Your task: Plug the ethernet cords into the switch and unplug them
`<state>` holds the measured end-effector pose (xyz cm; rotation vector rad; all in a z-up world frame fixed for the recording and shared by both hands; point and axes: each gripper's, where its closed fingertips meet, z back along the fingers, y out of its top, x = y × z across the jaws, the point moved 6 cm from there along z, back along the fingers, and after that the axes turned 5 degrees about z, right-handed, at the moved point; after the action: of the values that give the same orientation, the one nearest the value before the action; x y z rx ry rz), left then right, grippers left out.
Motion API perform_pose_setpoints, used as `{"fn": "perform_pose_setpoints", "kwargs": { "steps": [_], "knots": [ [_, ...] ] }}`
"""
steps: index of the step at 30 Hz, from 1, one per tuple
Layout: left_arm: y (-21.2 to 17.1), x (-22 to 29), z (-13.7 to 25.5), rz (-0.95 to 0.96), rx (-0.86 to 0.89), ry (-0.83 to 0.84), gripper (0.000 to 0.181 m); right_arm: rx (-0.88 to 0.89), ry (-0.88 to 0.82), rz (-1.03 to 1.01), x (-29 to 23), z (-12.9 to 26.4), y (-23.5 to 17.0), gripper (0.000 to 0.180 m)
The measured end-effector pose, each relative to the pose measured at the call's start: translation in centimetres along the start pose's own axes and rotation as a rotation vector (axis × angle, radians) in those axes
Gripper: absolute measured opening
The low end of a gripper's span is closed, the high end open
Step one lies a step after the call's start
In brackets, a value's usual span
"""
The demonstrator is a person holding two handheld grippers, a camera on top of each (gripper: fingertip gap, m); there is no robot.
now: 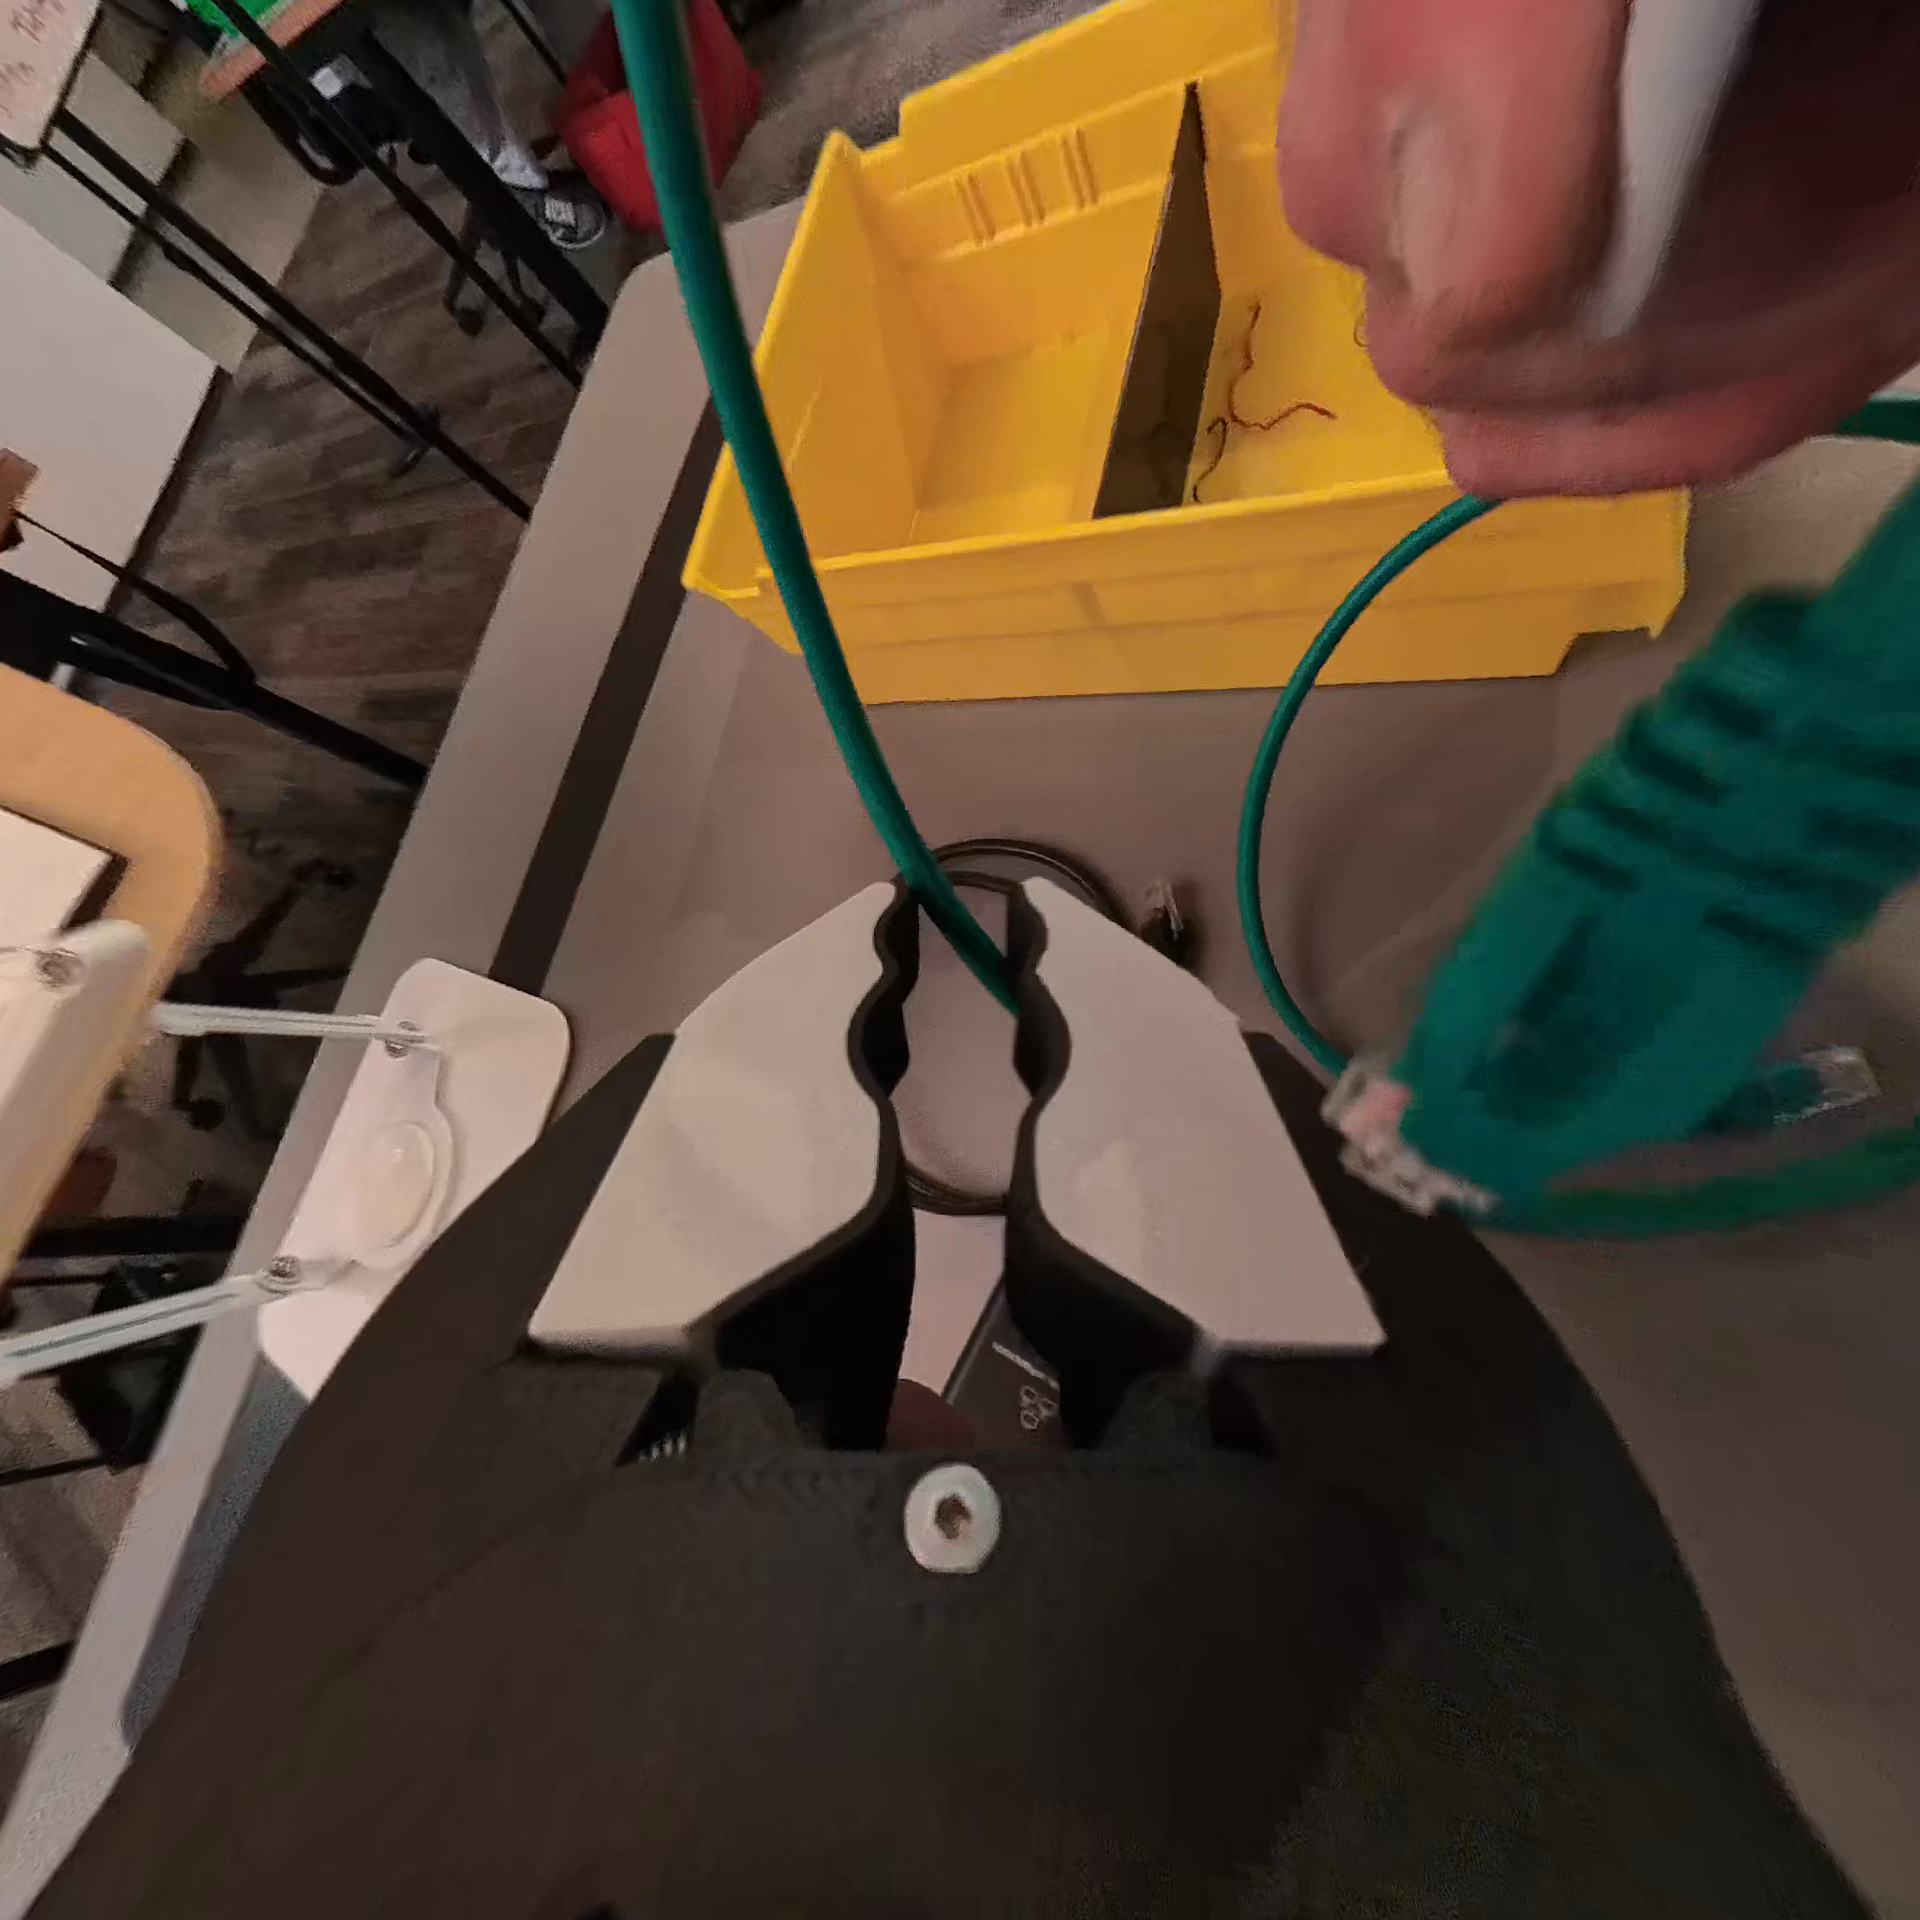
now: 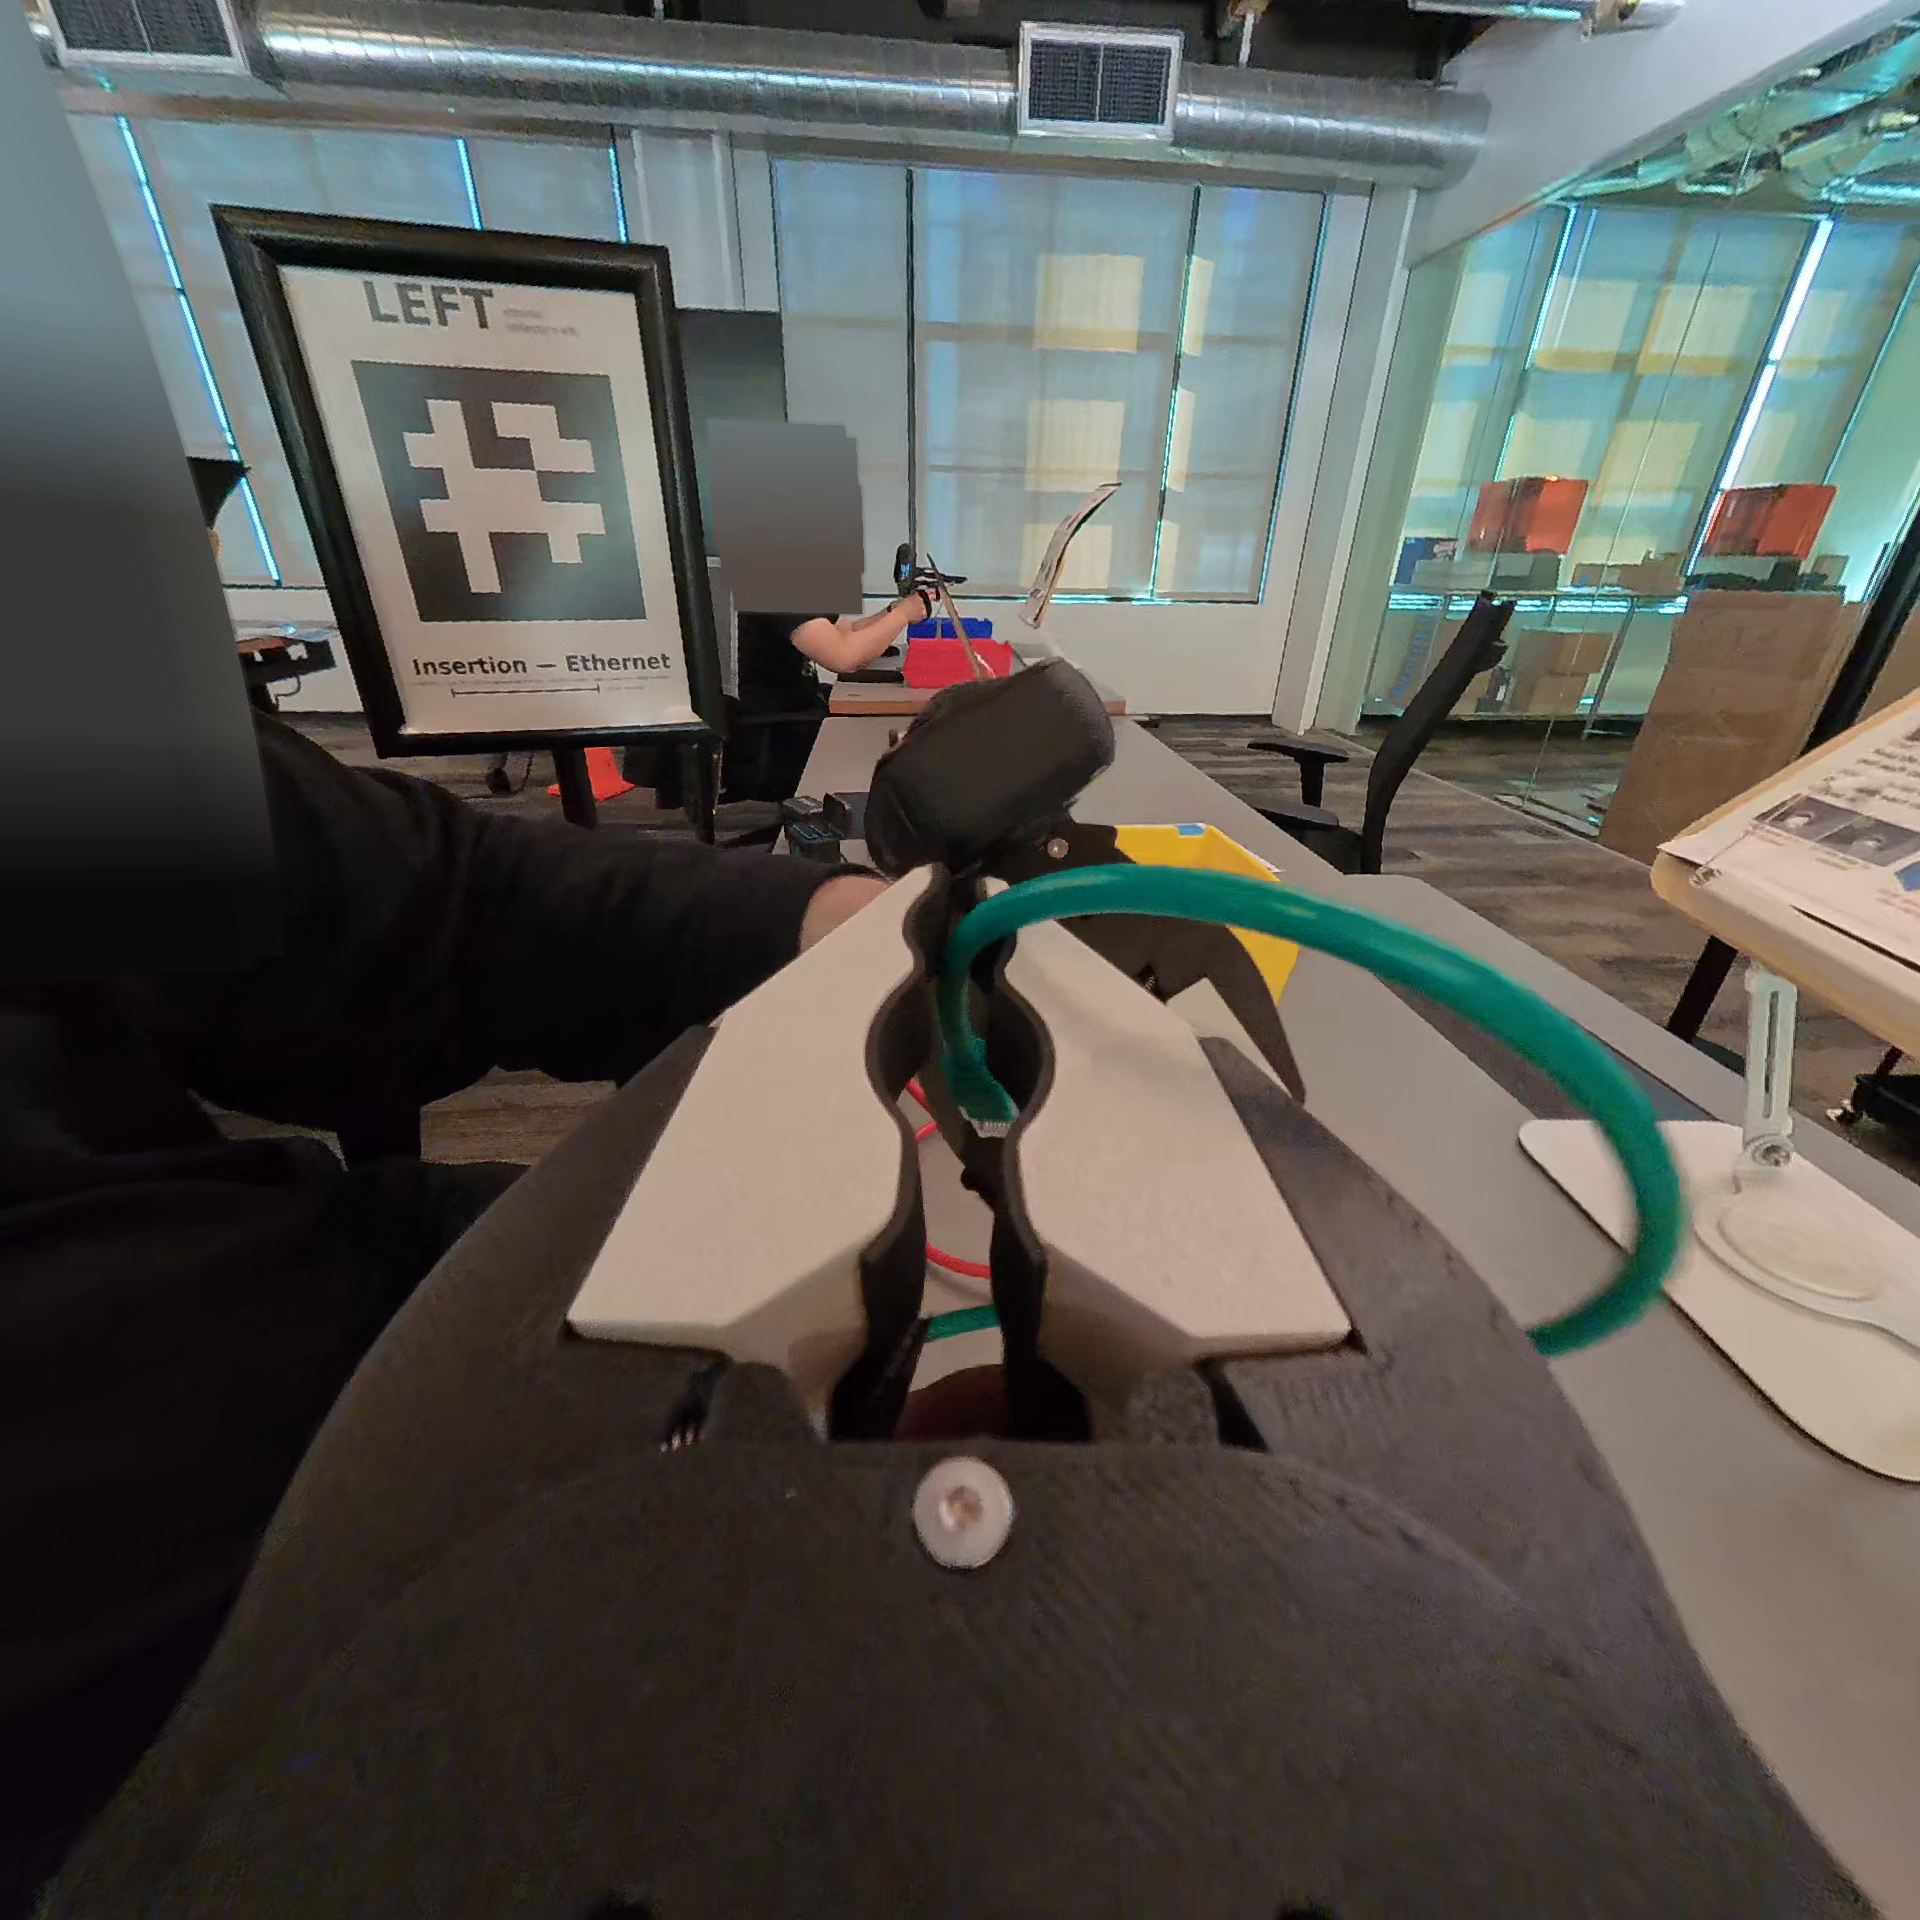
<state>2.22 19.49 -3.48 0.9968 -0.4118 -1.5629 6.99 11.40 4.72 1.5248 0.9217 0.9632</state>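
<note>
A green ethernet cord (image 1: 774, 520) comes down from above and runs through the gap of my left gripper (image 1: 961, 904). The jaws stand a little apart and the cord passes under the right finger. The black switch (image 1: 1003, 1371) shows below, between the finger bases. A blurred green plug (image 1: 1621, 914) hangs close at the right, under a bare hand (image 1: 1558, 260). In the right wrist view the green cord (image 2: 1455, 966) loops over my right gripper (image 2: 956, 920). Its plug (image 2: 982, 1101) hangs in the narrow gap against the right finger; I cannot tell if it is gripped. A red cord (image 2: 945, 1257) lies below.
A yellow divided bin (image 1: 1247, 613) stands on the grey table (image 1: 1143, 790) beyond the left gripper, also seen in the right wrist view (image 2: 1205, 847). A white stand base (image 1: 468, 1039) sits at the table's left edge. A framed sign (image 2: 499, 488) and a seated person stand behind. My hands' fingertips stand some 15 cm from each other.
</note>
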Motion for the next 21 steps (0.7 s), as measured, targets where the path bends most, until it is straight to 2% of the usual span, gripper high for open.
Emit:
{"fn": "perform_pose_setpoints", "kwargs": {
  "steps": [3,5,8,10,16,19,21],
  "knots": [
    [-1.3,0.3,0.0,0.052,0.009,-0.045,0.032,-0.022,-0.022,-0.01,0.4,0.0,-0.6,0.0],
    [-2.0,0.1,0.5,0.079,0.025,-0.029,0.047,-0.034,-0.036,-0.027,0.8,0.0,-1.0,0.0],
    [-2.7,-0.5,2.2,0.111,0.057,0.008,0.058,-0.045,-0.063,-0.061,1.4,0.0,-1.6,0.0],
    [-2.7,-0.4,3.5,0.12,0.121,0.004,0.059,-0.036,-0.083,-0.082,1.9,0.1,-1.8,0.0],
    [-1.3,2.0,5.8,0.157,0.355,-0.161,0.057,0.006,-0.086,-0.144,2.4,0.1,-2.3,0.0],
    [-0.4,1.6,5.8,0.266,0.456,-0.224,0.047,0.027,-0.065,-0.155,2.2,-0.2,-2.1,0.0],
    [-0.3,1.8,5.4,0.336,0.491,-0.301,0.034,0.053,-0.048,-0.158,1.9,-0.2,-1.8,0.0]
  ]
}}
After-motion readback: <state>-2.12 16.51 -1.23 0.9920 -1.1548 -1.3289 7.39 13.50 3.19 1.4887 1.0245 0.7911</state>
